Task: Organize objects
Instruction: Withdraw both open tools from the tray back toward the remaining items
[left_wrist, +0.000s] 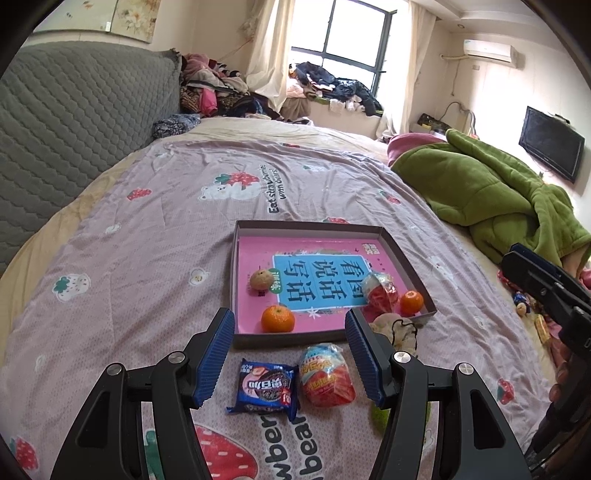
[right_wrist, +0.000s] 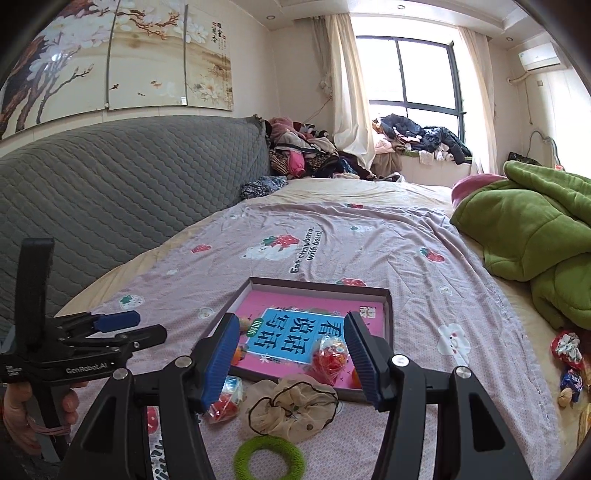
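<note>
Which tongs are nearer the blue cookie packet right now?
Left. The left tongs hang open just above the blue cookie packet, which lies between their fingers. The right tongs are off to its right, open over the beige scrunchie.

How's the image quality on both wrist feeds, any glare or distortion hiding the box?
Left wrist view: window blown out, fisheye bends the bed edges, yet the box and oranges read sharp. Right wrist view: same window glare and dark corner vignetting; the right gripper partly blocks the box.
</note>
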